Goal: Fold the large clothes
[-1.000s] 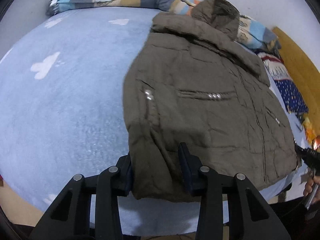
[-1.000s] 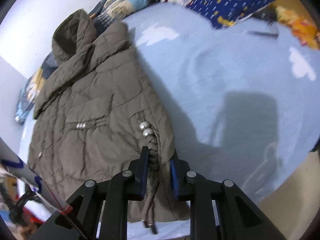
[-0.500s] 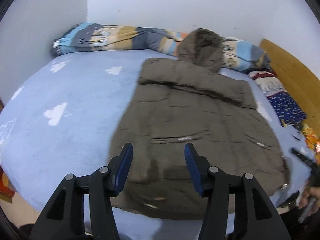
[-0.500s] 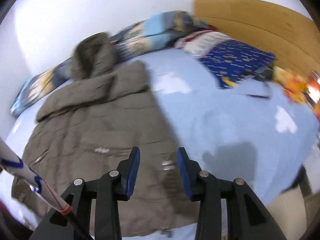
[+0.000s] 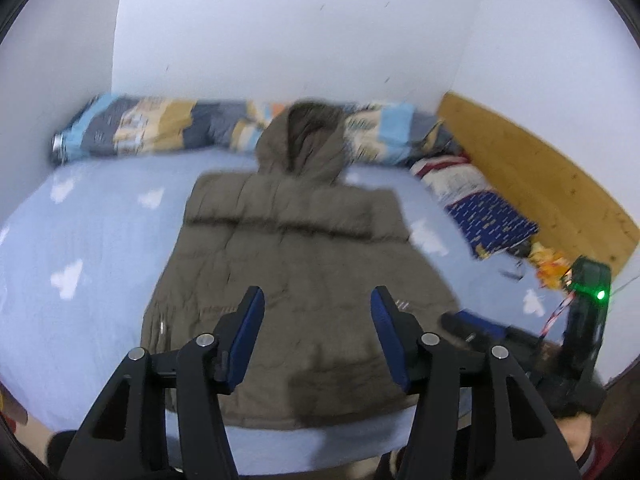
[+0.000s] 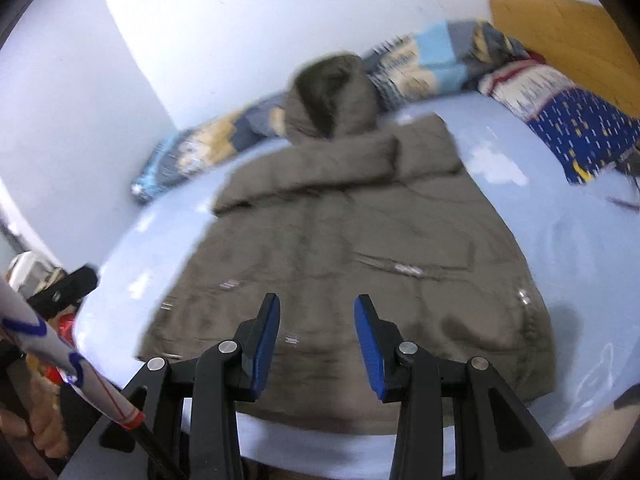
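A brown hooded jacket (image 5: 296,264) lies spread flat on the bed (image 5: 88,248), its hem along the near edge and its hood (image 5: 304,144) resting against the rolled patterned blanket (image 5: 160,128) at the far edge by the wall. A second ago each gripper was pinching the jacket's hem, one near each bottom corner; now both have let go and pulled back above the near edge. The left gripper (image 5: 316,340) has its blue-padded fingers spread wide with nothing between them, and the jacket shows in the gap. The right gripper (image 6: 316,340) is likewise spread and holds nothing. The jacket itself looks flatter and more squared to the bed than it did a second ago, though motion blur softens its edges, so small wrinkles are hard to judge. A dark blue patterned cloth (image 5: 492,224) lies toward the right far corner, beside the wooden headboard (image 5: 536,184). In the left wrist view the other gripper's body shows at the right with a green light (image 5: 600,294).
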Motion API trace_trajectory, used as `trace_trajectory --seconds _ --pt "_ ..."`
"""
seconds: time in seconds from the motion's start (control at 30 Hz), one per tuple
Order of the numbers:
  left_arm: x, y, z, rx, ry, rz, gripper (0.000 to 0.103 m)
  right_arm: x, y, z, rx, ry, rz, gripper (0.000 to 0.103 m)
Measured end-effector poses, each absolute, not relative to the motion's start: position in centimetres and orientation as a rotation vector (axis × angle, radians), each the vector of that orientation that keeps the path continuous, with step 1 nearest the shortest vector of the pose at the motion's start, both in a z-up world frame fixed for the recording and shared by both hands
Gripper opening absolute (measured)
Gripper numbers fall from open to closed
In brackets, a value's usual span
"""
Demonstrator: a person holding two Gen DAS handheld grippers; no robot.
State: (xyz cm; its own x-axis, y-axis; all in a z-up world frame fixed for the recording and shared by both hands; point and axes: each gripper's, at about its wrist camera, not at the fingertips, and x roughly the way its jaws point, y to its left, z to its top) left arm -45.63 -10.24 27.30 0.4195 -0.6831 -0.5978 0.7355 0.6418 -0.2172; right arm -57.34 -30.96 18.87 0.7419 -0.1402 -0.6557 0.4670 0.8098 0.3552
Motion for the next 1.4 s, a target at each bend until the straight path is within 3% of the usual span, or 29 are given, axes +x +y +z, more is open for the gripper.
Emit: trace_trajectory --seconds 0.3,0.77,1.1,1.4 --pt "-48.5 -8.2 35.7 0.034 0.528 -0.923 0.062 -58.8 -27.4 27.9 0.495 0.538 -0.302 0.042" --pt "-47.4 -6.6 40.0 -0.047 0.454 -0.946 0.067 -59.3 -24.5 36.0 0.435 0.42 -0.296 0.047" --pt "-43.7 -10.2 37.2 -0.004 0.513 -0.903 0.067 -57.2 -26.5 35.0 0.445 0.446 -0.298 0.049" --pt "-38.1 -16.2 30.8 0.072 0.641 -0.832 0.067 -50.9 -32.4 27.6 0.488 0.586 -0.324 0.049"
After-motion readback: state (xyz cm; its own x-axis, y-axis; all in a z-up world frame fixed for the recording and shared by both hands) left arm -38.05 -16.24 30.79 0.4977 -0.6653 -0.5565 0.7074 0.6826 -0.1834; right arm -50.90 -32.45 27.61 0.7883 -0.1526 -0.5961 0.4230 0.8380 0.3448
